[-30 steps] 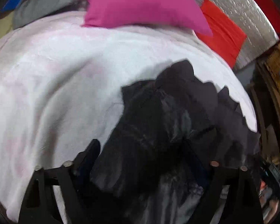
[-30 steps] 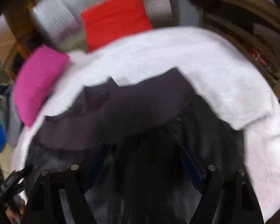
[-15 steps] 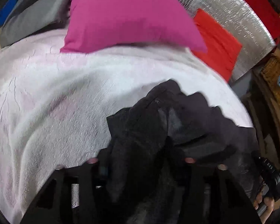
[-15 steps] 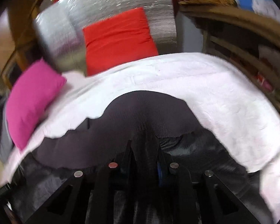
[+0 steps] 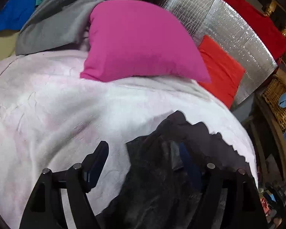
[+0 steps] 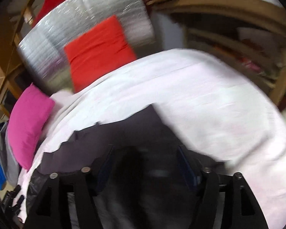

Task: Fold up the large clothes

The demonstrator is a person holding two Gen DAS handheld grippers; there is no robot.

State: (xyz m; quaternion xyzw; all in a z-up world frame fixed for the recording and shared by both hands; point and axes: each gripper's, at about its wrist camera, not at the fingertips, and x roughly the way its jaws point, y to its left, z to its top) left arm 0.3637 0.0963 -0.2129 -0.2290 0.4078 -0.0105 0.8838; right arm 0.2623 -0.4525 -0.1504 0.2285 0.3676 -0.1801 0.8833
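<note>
A dark grey-black garment (image 5: 162, 181) lies bunched on the white-pink blanket (image 5: 57, 114) of a bed. My left gripper (image 5: 141, 152) hovers over the garment's left edge with its jaws opening wide. Its left finger hangs free over the blanket, and the cloth hides part of the right finger. In the blurred right wrist view the garment (image 6: 124, 133) fills the lower middle. My right gripper (image 6: 145, 156) is above it, jaws opening, with dark cloth loose between the fingers and neither pad pressing on it.
A pink pillow (image 5: 139, 43) and a red cushion (image 5: 219, 70) lean at the head of the bed against a silver foil panel (image 5: 228, 22). Grey clothing (image 5: 53, 22) and blue cloth (image 5: 13, 15) are piled beyond. A wicker basket (image 5: 280, 99) and wooden shelves (image 6: 238, 38) flank the bed.
Half a second ago both grippers had narrowed on the dark cloth; now both stand wide apart again. Both views have lifted, and the garment sits lower in them.
</note>
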